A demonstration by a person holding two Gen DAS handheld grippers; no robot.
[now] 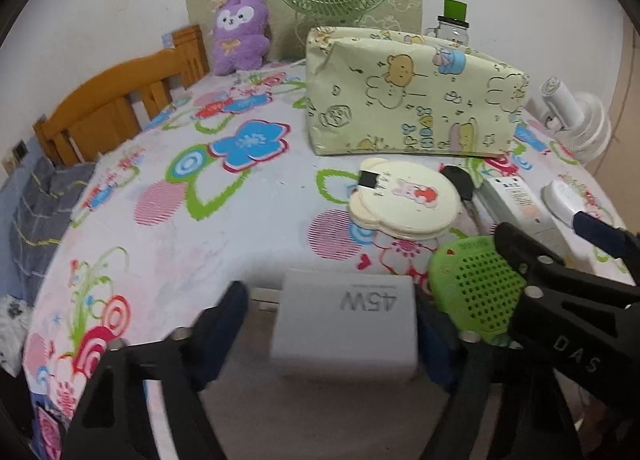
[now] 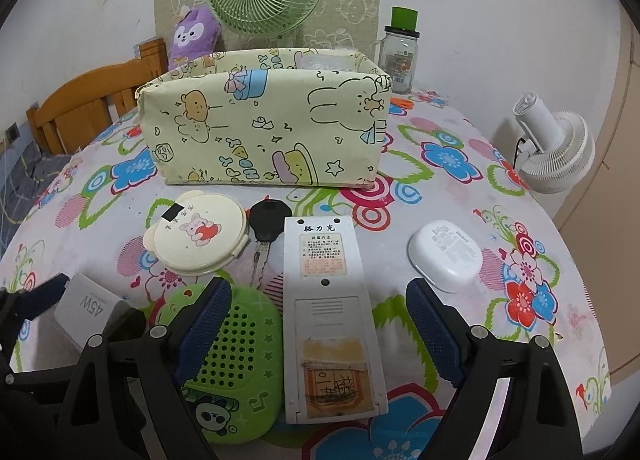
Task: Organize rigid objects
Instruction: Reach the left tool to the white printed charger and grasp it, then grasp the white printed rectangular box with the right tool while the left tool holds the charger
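- Left hand-held gripper (image 1: 320,324): jaws straddle the grey charger block (image 1: 346,326) marked "45W". The right pad seems to meet the block's side; a gap shows at the left pad, so not yet clamped.
- Grey charger block: lies on the desk (image 1: 192,244) at its near edge, just left of the green perforated case (image 2: 232,356).
- Right hand-held gripper (image 2: 318,324): jaws apart, straddling the lower half of the white remote (image 2: 324,300), pads clear of its sides. Its left finger sits over the green perforated case.
- Fabric storage box (image 2: 264,132): open-topped, upright, beyond the row of items; the likely destination.
- Other items awaiting sorting: round cream case (image 2: 198,238), black key (image 2: 266,220), white oval case (image 2: 446,256).
- Handling note, charger: centre the block between the pads, close until both flat sides are pressed, then lift straight up.
- Handling note, remote: close squarely on the long edges; keep the left finger from dragging the green case.
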